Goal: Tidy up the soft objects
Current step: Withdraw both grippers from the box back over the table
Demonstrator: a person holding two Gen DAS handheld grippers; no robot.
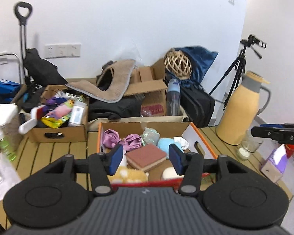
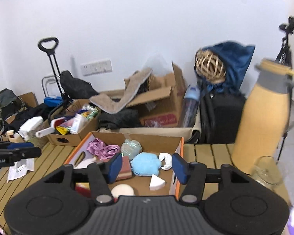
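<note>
An open cardboard box (image 1: 147, 125) (image 2: 147, 138) with an orange rim sits on the slatted table and holds soft things: purple satin scrunchies (image 1: 119, 140) (image 2: 102, 148), a pink-and-yellow sponge (image 1: 148, 156) (image 2: 125, 167), a light blue plush (image 1: 165, 144) (image 2: 146, 163), a mesh puff (image 2: 131, 148), a white wedge sponge (image 2: 156, 182) and a yellow dotted plush (image 1: 131, 174). My left gripper (image 1: 146, 159) is open and empty, above the box's near side. My right gripper (image 2: 146, 165) is open and empty, above the box from the right.
A tan thermos jug (image 1: 241, 109) (image 2: 264, 117) and a glass (image 1: 249, 145) (image 2: 268, 172) stand right of the box. A second carton of clutter (image 1: 56, 121) (image 2: 72, 125) sits at the left. Boxes, bags and a tripod (image 1: 237, 72) crowd the back wall.
</note>
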